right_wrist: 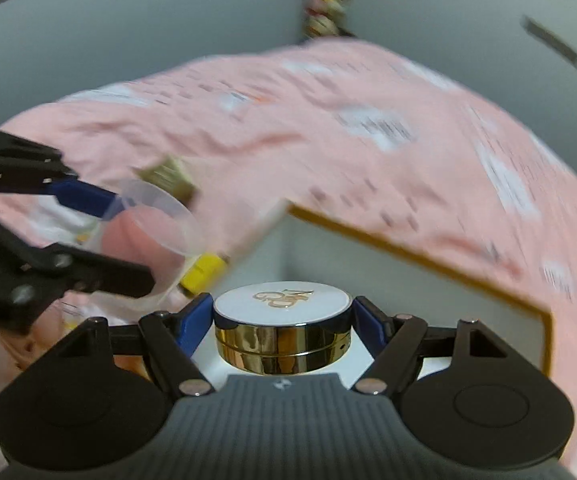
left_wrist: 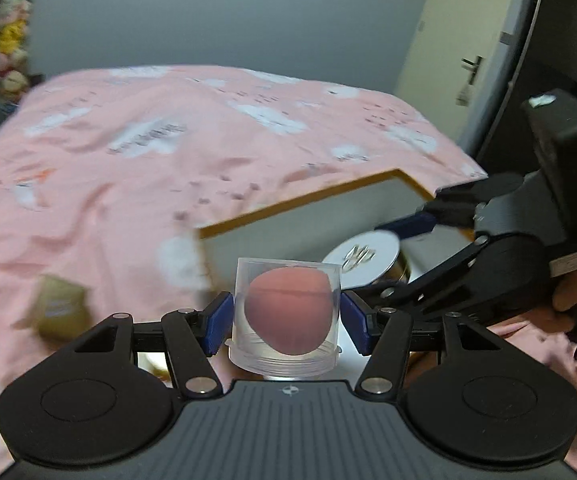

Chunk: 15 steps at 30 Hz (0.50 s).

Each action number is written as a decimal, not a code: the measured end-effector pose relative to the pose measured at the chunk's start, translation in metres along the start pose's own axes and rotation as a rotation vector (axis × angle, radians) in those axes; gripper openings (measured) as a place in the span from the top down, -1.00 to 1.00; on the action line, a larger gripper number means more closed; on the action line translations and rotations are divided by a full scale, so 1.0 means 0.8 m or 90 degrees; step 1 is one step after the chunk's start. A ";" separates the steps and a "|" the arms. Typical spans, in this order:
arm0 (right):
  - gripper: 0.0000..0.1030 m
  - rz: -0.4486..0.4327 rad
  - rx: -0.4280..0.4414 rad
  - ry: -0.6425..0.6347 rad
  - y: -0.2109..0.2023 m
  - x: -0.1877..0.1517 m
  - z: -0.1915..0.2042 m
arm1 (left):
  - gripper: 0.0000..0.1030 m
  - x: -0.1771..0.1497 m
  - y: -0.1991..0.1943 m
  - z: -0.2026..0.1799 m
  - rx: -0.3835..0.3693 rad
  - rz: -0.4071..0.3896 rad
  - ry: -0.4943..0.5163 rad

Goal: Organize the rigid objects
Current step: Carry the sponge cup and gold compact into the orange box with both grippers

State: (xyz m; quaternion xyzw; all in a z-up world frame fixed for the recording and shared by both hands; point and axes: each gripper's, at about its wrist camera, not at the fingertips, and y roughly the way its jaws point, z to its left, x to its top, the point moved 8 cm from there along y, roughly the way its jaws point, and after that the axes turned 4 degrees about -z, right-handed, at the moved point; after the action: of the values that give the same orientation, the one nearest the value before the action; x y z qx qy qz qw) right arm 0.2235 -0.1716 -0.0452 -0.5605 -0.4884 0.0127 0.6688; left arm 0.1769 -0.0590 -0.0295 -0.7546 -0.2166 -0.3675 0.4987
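Note:
My left gripper (left_wrist: 286,322) is shut on a clear plastic case (left_wrist: 286,280) with a pink sponge inside, held above the near edge of a white box with a gold rim (left_wrist: 308,196). My right gripper (right_wrist: 284,326) is shut on a round gold compact with a white lid (right_wrist: 282,300), held over the white box (right_wrist: 428,300). In the left wrist view the compact (left_wrist: 364,258) and the right gripper (left_wrist: 404,248) are just right of the case. In the right wrist view the case (right_wrist: 156,232) and the left gripper (right_wrist: 100,240) are at the left.
The box lies on a bed with a pink patterned cover (left_wrist: 168,140). A small tan box (left_wrist: 60,308) lies on the cover left of the white box. A yellow item (right_wrist: 204,272) lies near the box's left corner. A door (left_wrist: 452,40) stands at the back right.

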 end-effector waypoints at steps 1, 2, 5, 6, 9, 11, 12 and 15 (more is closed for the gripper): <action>-0.44 0.015 -0.004 0.019 0.003 -0.009 -0.013 | -0.31 -0.001 0.012 -0.007 -0.009 0.009 -0.008; -0.44 0.033 -0.006 0.041 0.008 -0.019 -0.024 | -0.31 -0.002 0.028 -0.012 -0.014 0.020 -0.014; -0.44 0.086 -0.015 0.091 0.025 -0.045 -0.054 | -0.31 -0.006 0.065 -0.022 -0.022 0.051 -0.014; -0.44 0.101 -0.019 0.100 0.031 -0.054 -0.061 | -0.31 -0.009 0.077 -0.026 -0.027 0.064 -0.014; -0.44 0.138 -0.024 0.111 0.044 -0.073 -0.076 | -0.31 -0.021 0.097 -0.033 -0.035 0.103 -0.010; -0.44 0.156 -0.026 0.108 0.049 -0.084 -0.076 | -0.31 -0.029 0.109 -0.031 -0.031 0.132 -0.008; -0.44 0.167 -0.024 0.106 0.053 -0.089 -0.077 | -0.31 -0.034 0.111 -0.032 -0.029 0.145 -0.005; -0.44 0.188 -0.017 0.098 0.062 -0.098 -0.077 | -0.31 -0.042 0.119 -0.033 -0.022 0.182 0.001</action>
State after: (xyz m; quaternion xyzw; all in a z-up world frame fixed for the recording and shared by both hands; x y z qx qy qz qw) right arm 0.2499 -0.2428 -0.1266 -0.6342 -0.3482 0.0610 0.6876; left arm 0.2130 -0.1204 -0.1056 -0.7858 -0.1004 -0.2973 0.5330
